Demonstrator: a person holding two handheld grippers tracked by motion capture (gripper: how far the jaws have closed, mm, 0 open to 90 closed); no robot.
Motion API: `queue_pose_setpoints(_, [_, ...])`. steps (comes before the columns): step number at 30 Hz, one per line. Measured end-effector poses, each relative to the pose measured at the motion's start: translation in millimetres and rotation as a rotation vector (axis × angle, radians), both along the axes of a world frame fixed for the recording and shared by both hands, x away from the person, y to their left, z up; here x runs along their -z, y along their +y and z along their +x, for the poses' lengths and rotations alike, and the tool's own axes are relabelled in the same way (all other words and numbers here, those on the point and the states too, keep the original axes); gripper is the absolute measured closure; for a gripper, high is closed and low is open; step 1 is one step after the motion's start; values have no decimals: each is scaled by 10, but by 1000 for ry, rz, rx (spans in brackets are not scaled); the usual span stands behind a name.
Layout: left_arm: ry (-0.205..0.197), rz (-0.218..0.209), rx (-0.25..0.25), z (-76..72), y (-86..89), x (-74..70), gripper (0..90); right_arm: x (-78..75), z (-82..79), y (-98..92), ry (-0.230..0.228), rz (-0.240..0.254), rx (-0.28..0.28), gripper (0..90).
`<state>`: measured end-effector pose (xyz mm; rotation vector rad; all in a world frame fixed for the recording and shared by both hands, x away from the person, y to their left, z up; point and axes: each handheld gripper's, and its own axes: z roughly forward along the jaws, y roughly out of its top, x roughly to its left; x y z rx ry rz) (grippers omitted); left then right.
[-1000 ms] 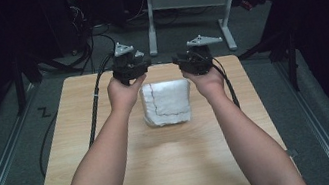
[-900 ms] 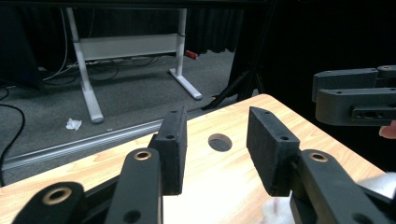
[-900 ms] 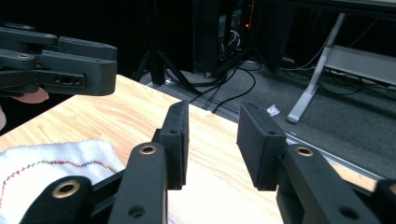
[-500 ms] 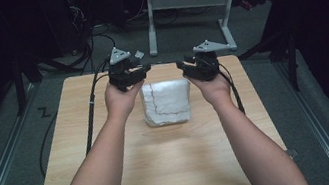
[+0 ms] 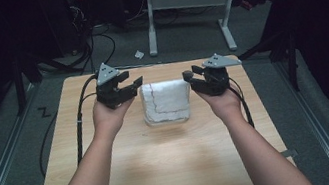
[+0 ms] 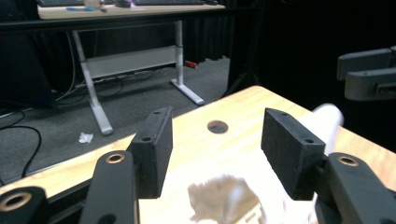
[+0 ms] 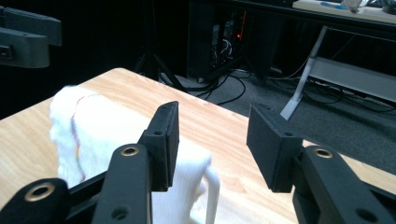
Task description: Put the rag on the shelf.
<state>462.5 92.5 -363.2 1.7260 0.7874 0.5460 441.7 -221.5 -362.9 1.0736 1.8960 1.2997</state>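
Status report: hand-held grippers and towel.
Left hand-held gripper and right hand-held gripper just opened, jaws empty. Folded white towel flat between them. Table unobstructed.

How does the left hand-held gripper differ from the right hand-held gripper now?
The left hand-held gripper is at the folded white towel's left side; the right hand-held gripper is at its right side. The left one's grey plate tilts up; the right one's lies flatter. Both have been opening, hold nothing, and point inward over the wooden table.
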Motion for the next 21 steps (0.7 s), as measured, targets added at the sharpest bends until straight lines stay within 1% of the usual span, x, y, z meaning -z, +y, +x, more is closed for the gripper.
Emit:
queue_pose_setpoints(2, [-7, 3, 6, -104, 65, 60, 439, 31, -95, -37, 0, 6, -5, 528])
queue_pose_setpoints(5, [11, 8, 20, -264, 152, 212, 440, 116, -231, -87, 6, -2, -14, 529])
queue_pose_setpoints(7, [28, 5, 31, -380, 209, 346, 441, 196, -317, -117, 20, -16, -18, 522])
queue_pose_setpoints(8, [42, 4, 37, -439, 234, 424, 441, 246, -364, -133, 18, -22, -19, 520])
queue_pose_setpoints(11, [82, 23, 45, -611, 307, 675, 434, 426, -504, -181, 41, -28, -24, 504])
queue_pose_setpoints(13, [123, 29, 48, -721, 361, 849, 432, 575, -603, -207, 64, -31, -22, 479])
queue_pose_setpoints(15, [162, 40, 36, -842, 407, 1018, 431, 755, -718, -218, 86, -41, -18, 451])
queue_pose_setpoints(17, [199, 30, 33, -982, 457, 1196, 432, 963, -849, -233, 121, -46, -20, 442])
queue_pose_setpoints(19, [231, 18, 35, -1113, 507, 1394, 432, 1189, -991, -252, 155, -62, -15, 441])
queue_pose_setpoints(20, [230, 33, 37, -1170, 533, 1499, 436, 1303, -1055, -258, 178, -76, -17, 437])
queue_pose_setpoints(21, [230, 65, 27, -1207, 553, 1588, 448, 1410, -1118, -265, 195, -86, -16, 436])
